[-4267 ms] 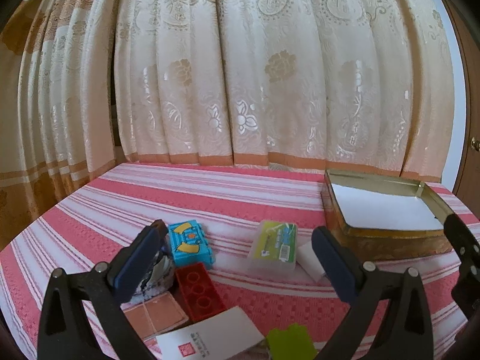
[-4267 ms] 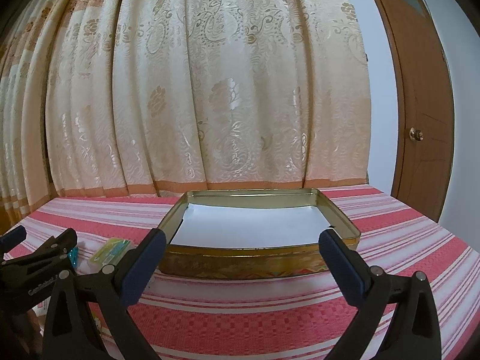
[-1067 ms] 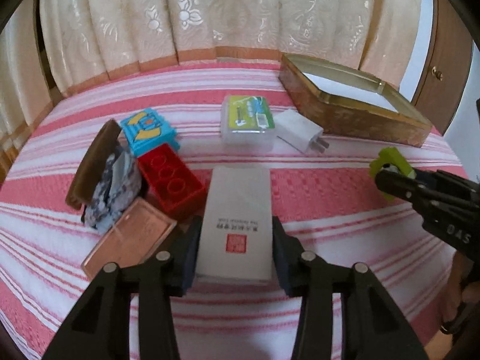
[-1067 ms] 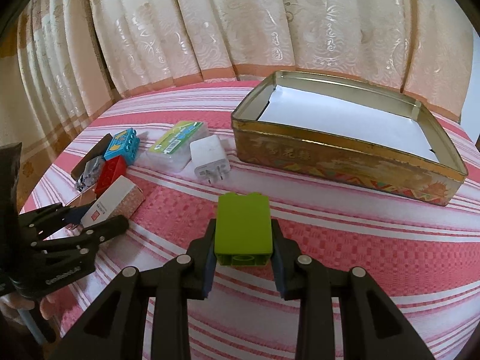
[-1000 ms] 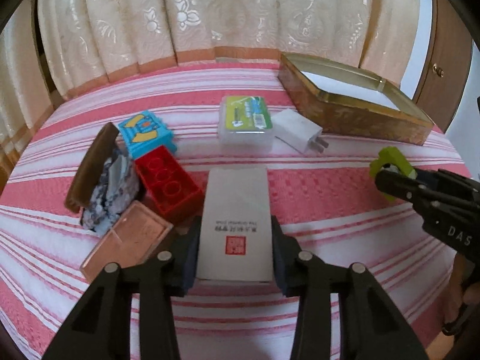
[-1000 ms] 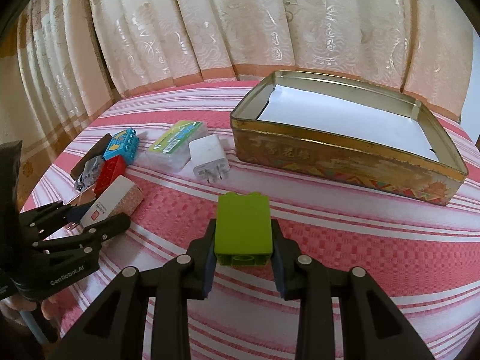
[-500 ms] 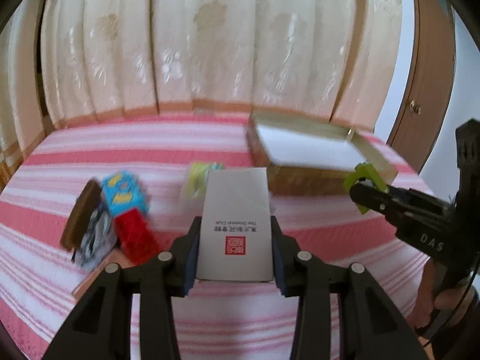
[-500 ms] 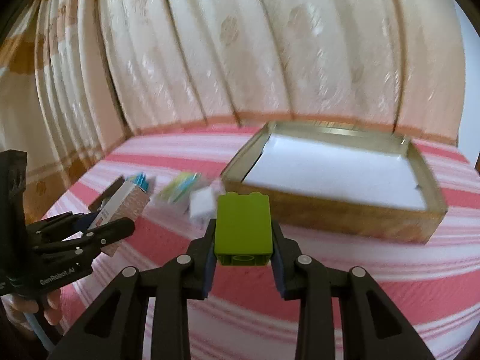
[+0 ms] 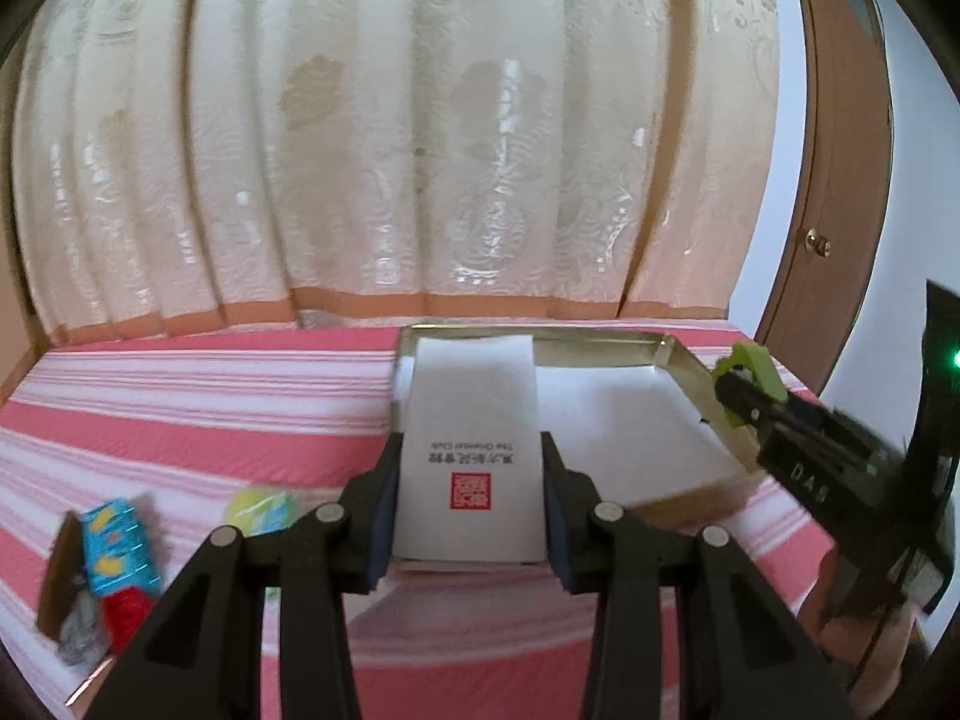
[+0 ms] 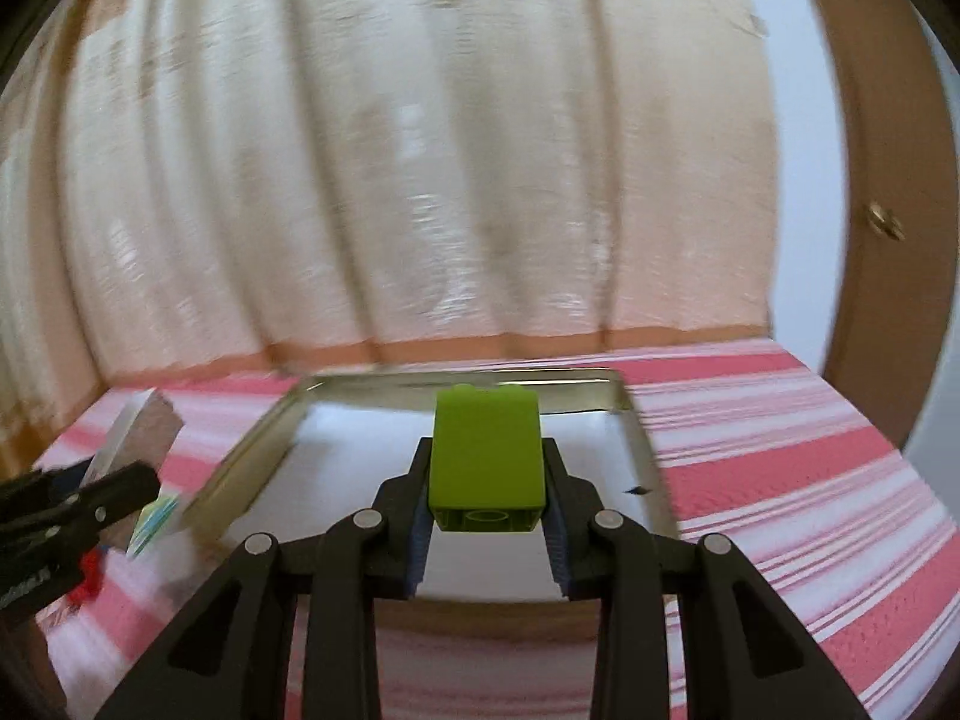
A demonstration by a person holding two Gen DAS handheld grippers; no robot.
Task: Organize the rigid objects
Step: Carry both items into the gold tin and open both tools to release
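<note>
Inside gold tin (image 10: 654, 462), white paper (image 10: 360, 480)

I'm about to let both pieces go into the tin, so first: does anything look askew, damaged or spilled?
Nothing stands out. The left gripper holds the white box squarely, and the right gripper holds the green block straight. The tin sits flat with only its white lining inside. The leftover pieces on the bedspread are too blurred to judge.
</note>
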